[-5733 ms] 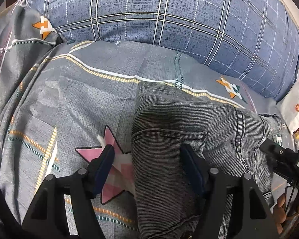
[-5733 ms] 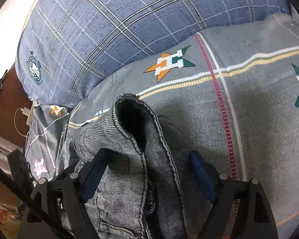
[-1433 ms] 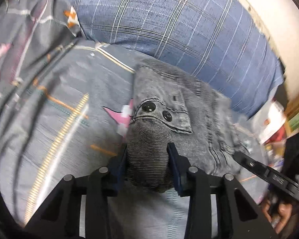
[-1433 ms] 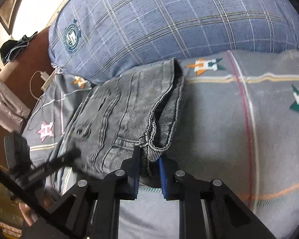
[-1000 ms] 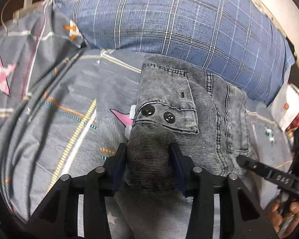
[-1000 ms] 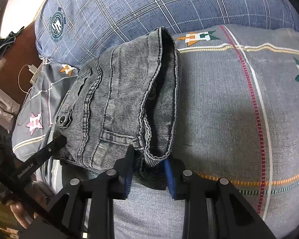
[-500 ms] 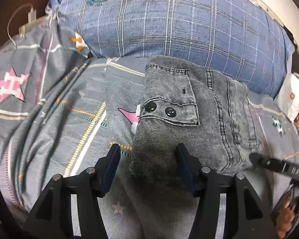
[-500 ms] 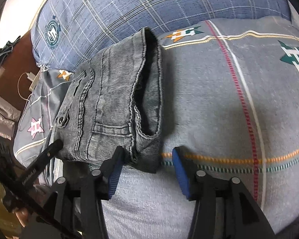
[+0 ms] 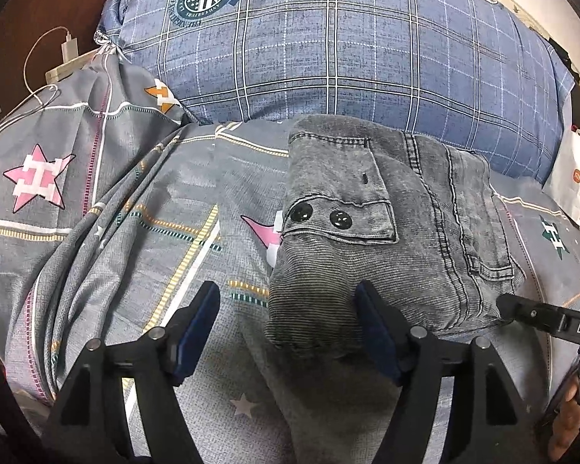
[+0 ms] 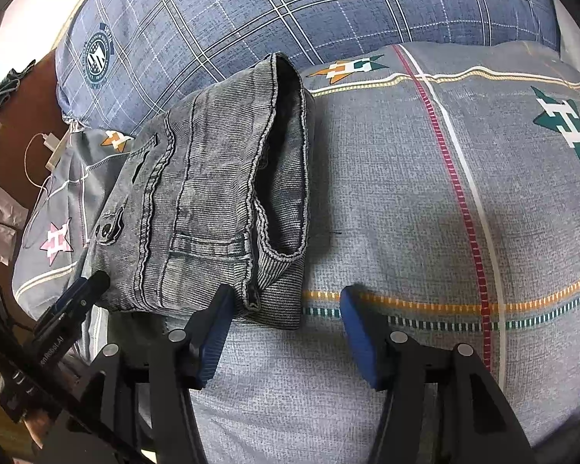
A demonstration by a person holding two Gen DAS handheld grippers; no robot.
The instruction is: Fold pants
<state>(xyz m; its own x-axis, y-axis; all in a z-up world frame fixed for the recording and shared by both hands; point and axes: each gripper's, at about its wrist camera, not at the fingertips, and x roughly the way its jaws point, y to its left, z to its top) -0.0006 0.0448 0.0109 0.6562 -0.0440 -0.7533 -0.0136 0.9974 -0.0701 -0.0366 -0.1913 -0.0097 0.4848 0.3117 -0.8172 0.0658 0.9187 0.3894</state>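
The grey denim pants (image 9: 386, 228) lie folded into a compact bundle on the grey patterned bedspread (image 9: 135, 232), a pocket flap with two black buttons on top. My left gripper (image 9: 286, 321) is open, its jaws standing on either side of the bundle's near left corner without gripping it. In the right wrist view the pants (image 10: 212, 201) lie left of centre, waistband opening facing right. My right gripper (image 10: 286, 321) is open, straddling the bundle's near right corner. The right gripper's tip (image 9: 537, 315) shows at the left view's right edge; the left gripper's tip (image 10: 77, 294) shows at the right view's left.
A blue plaid pillow (image 9: 348, 42) lies right behind the pants. A white charger and cable (image 9: 63, 58) rest on a brown surface at the far left. A white paper bag (image 9: 574, 178) stands at the far right.
Both grippers were shut on the near corners of the folded pants; they have opened, let go and pulled back a little. The bundle now rests on the bed.
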